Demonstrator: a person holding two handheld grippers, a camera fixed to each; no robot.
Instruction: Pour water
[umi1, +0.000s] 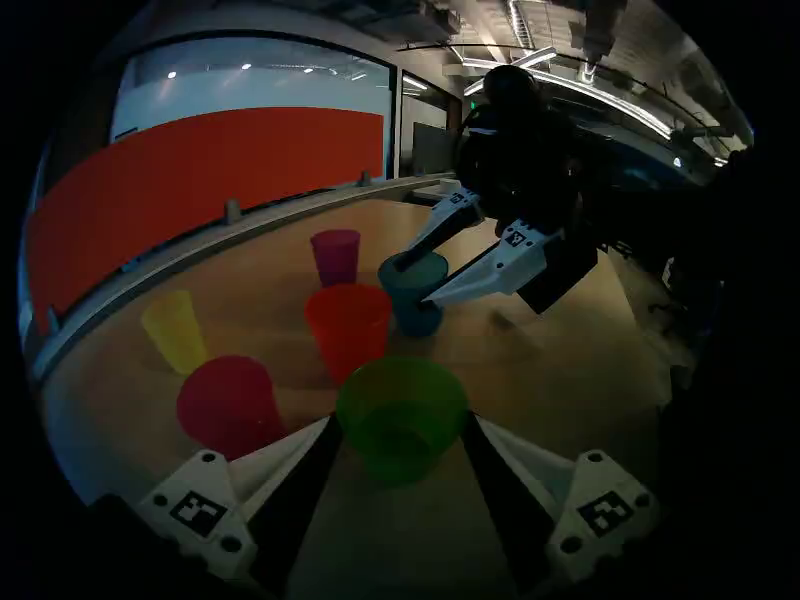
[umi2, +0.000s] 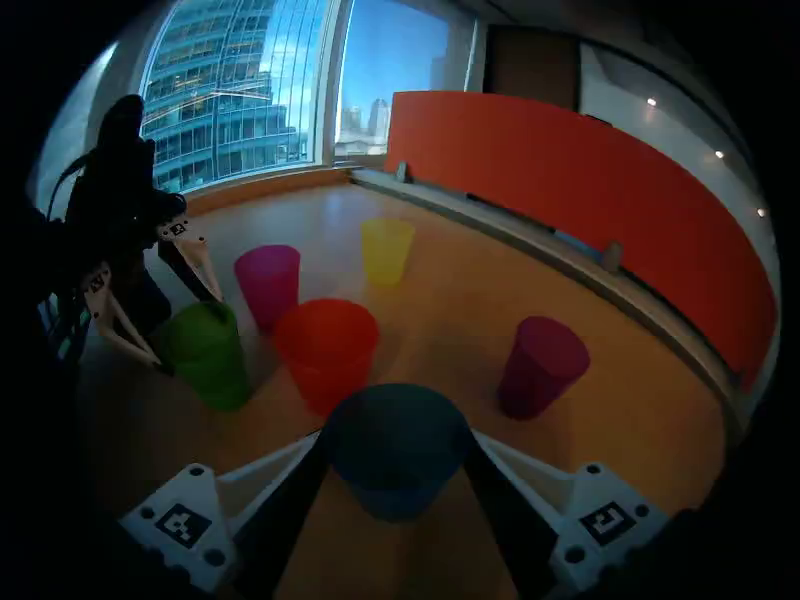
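Observation:
A green cup (umi1: 400, 400) sits upright between my left gripper's (umi1: 402, 425) fingers, which press on both its sides. The right gripper view shows that green cup (umi2: 207, 352) and left gripper (umi2: 190, 335) at the left, in front of a dark-clad person. My right gripper (umi2: 395, 445) is shut on a teal cup (umi2: 395, 470), also upright. From the left gripper view, the teal cup (umi1: 415, 295) and right gripper (umi1: 412, 282) are farther back, just right of an orange cup (umi1: 348, 325). I cannot tell whether either cup holds water.
On the wooden table (umi2: 450, 300) stand an orange cup (umi2: 325, 350), a magenta cup (umi2: 268, 285), a yellow cup (umi2: 386, 250) and a maroon cup (umi2: 540, 365). A red partition (umi2: 600, 190) runs along the table's far edge. Windows (umi2: 240, 90) lie behind.

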